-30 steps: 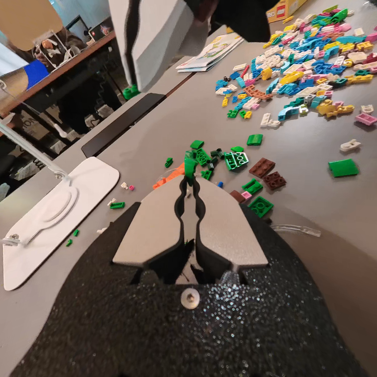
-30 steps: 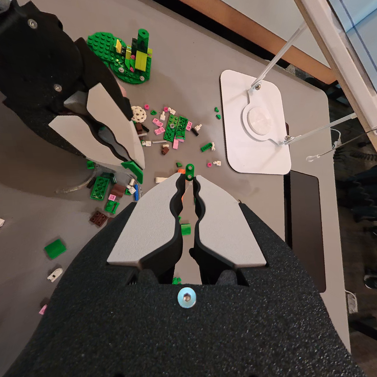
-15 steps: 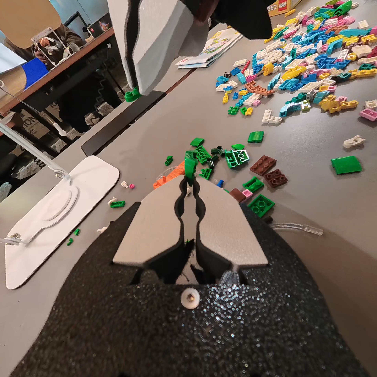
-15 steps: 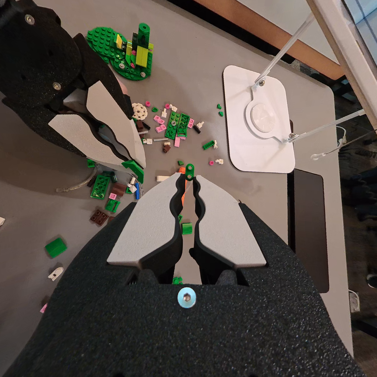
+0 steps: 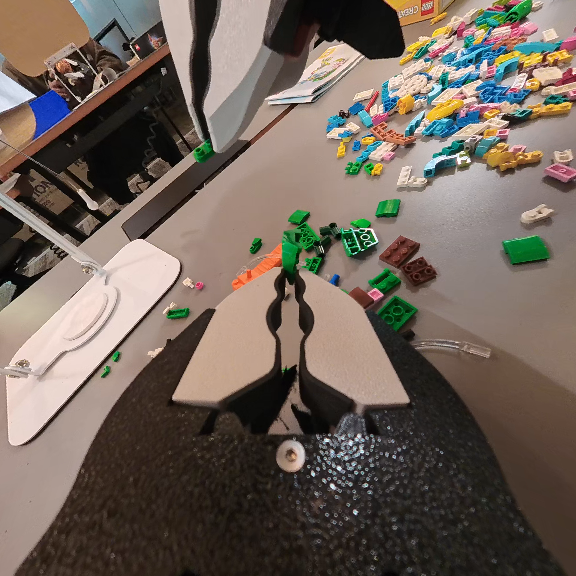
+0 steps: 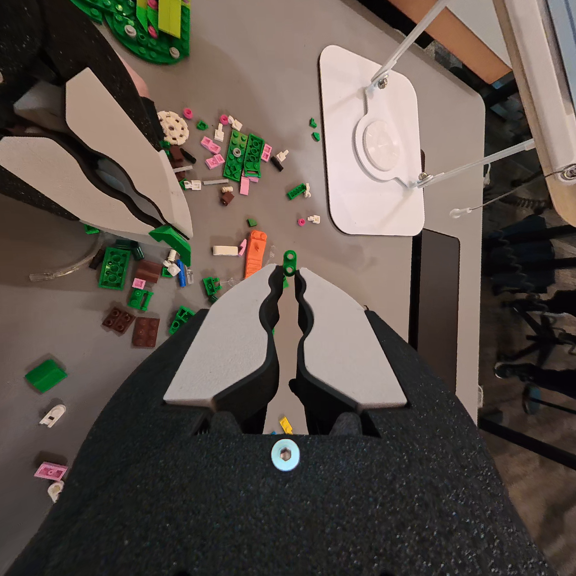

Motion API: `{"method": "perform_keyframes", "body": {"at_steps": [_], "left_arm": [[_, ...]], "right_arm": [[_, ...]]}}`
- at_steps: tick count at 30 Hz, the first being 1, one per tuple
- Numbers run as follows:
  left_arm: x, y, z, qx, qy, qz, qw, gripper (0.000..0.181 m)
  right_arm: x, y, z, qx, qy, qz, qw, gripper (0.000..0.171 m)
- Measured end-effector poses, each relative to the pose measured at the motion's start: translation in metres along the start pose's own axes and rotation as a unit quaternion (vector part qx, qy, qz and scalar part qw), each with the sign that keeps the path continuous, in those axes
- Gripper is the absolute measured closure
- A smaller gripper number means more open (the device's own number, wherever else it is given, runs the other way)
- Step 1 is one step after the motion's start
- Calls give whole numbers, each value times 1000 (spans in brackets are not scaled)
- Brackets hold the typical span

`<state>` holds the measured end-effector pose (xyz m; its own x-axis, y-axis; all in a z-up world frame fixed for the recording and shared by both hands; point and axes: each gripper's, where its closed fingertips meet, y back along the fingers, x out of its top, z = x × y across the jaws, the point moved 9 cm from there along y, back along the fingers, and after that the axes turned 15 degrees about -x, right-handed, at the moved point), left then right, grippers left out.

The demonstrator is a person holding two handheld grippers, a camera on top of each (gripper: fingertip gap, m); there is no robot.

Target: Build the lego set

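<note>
My left gripper (image 5: 289, 276) is shut on a green curved lego piece (image 5: 290, 256) and holds it above the grey table. It also shows in the right wrist view (image 6: 179, 232), with the green piece (image 6: 173, 238) at its tips. My right gripper (image 6: 286, 271) is shut on a small green two-stud plate (image 6: 289, 262), held high over the table. In the left wrist view it hangs at the top (image 5: 207, 146) with the green plate (image 5: 203, 152) at its tips. A partly built green model (image 6: 149, 34) on a round green base stands at the far left of the right wrist view.
Loose green, brown and pink pieces (image 5: 352, 249) and an orange brick separator (image 6: 255, 252) lie below both grippers. A large pile of mixed coloured pieces (image 5: 467, 93), a booklet (image 5: 318, 78) and a yellow box (image 5: 417, 12) lie far right. A white stand base (image 6: 371, 140) sits near the table edge. The left gripper's tips are roughly 8 centimetres from the right gripper's.
My right gripper has moved lower and closer to the loose pieces, still holding its green plate. The left gripper has stayed almost still with its green piece.
</note>
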<state>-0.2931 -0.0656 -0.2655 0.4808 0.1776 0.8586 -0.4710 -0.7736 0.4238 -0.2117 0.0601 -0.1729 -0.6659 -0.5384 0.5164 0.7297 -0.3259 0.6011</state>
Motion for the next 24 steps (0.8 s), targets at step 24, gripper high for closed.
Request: {"method": "perform_keyframes", "body": {"at_steps": [24], "left_arm": [[0,0,0,-1,-1,-1,1000,177]], "right_arm": [[-2,-1,0,10,-3,1,1000,165]]}}
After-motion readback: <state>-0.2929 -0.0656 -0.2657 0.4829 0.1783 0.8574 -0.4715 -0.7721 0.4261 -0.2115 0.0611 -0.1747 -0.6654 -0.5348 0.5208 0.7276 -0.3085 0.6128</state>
